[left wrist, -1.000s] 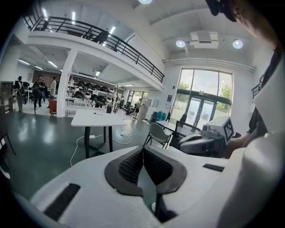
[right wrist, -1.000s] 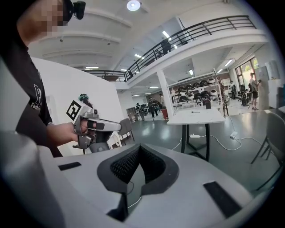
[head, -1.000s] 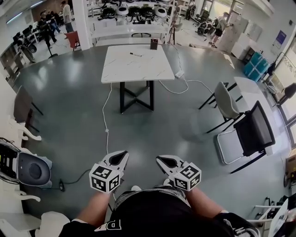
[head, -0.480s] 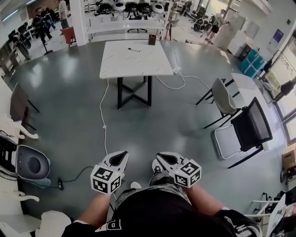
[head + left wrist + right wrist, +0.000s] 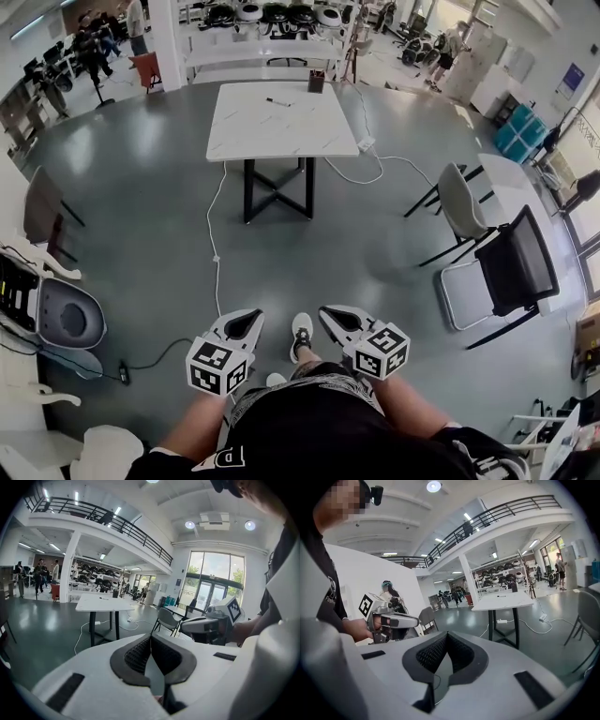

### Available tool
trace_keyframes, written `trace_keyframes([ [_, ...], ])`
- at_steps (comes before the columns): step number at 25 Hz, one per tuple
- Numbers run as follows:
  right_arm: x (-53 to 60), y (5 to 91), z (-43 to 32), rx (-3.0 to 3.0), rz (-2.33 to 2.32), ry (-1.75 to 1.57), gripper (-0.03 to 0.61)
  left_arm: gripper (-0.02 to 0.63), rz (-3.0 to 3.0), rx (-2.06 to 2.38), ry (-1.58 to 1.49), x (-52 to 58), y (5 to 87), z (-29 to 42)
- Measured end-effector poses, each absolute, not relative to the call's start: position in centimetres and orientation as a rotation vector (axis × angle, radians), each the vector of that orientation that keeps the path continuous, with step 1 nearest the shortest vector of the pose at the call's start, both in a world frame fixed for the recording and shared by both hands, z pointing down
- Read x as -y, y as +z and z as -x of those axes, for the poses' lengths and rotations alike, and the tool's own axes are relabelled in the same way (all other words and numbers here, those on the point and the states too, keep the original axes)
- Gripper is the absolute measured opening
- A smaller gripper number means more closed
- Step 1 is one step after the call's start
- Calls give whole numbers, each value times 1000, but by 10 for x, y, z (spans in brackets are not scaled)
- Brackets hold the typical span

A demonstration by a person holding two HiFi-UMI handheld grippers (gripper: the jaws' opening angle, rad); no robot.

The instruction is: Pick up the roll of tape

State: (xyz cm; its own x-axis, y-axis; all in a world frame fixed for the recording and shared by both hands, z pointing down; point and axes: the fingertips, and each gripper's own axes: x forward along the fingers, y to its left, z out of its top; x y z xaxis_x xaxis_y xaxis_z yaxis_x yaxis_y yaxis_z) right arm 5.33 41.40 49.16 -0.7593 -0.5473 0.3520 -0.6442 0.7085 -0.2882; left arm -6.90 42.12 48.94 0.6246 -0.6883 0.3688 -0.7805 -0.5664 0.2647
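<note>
In the head view, a grey floor spreads through a big open hall. A white table stands well ahead of both tools. At its far edge are a small dark thing and a pen. A cable trails from the table over the floor towards the left gripper. Chairs stand off to the right of the right gripper. The two grippers are held side by side, low before the person's waist, and both point towards the table. A shoe is on the floor between them. The forearms are partly cut off by the black shirt. The tape cannot be picked out; the things on the table are too small to name.

In the left gripper view, the jaws are pressed together at the tips with nothing between them. The table is far ahead, slightly left of the tips. The right gripper hangs just to the right, gripped by a hand. The person's body blocks the right edge.

In the right gripper view, the jaws likewise meet at the tips and are empty. The table stands ahead to the right, and the left gripper is close on the left. No tape can be made out here either.
</note>
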Motion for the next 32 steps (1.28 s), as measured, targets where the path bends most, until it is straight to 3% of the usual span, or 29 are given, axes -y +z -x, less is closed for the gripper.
trace_keyframes([
  [17, -288, 489, -43, 2709, -896, 599, 3, 18, -2429, 1187, 359, -304, 485, 71],
  [32, -165, 469, -89, 2740, -922, 578, 3, 18, -2453, 1188, 375, -178, 463, 26],
])
